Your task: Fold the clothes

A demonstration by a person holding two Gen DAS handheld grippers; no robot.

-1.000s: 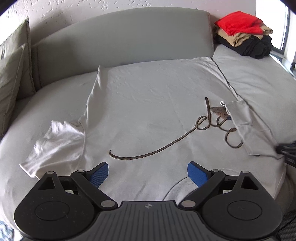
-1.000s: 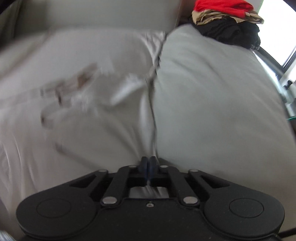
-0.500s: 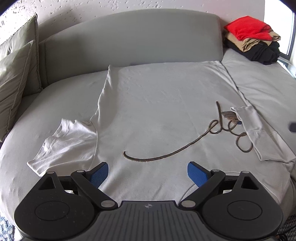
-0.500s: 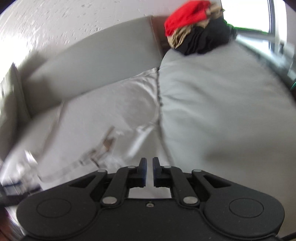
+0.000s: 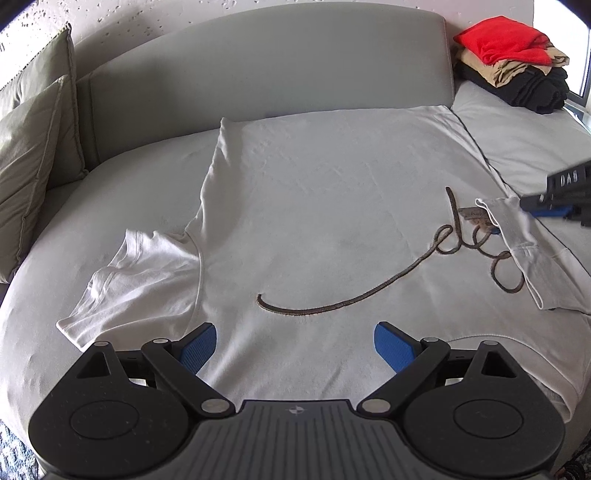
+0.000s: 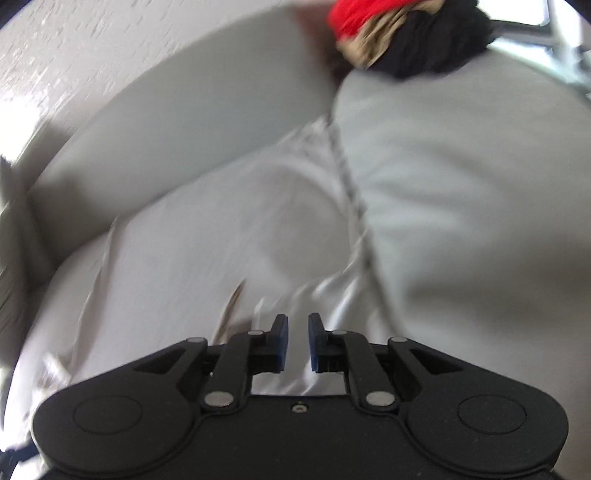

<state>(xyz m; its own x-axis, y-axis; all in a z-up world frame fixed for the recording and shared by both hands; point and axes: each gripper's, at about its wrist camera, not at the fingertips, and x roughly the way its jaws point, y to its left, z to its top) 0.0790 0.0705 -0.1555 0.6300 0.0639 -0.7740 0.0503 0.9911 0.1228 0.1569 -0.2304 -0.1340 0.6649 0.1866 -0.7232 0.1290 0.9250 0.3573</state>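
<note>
A wide grey sofa (image 5: 92,236) with a curved backrest (image 5: 258,62) fills the view. Behind it, at 12 o'clock, rises a white textured wall (image 5: 184,11). Two olive-grey cushions (image 5: 29,147) lean at 9 o'clock. A bright window (image 5: 585,74) at 2 o'clock lets in daylight. A strip of dark patterned floor (image 5: 14,454) shows at 8 o'clock.

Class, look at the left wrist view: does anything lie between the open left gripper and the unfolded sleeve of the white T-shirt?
Nothing visible does. The left gripper hangs open above the white T-shirt, and the spread sleeve lies just ahead to its left, with only shirt fabric and grey sofa between them.
</note>
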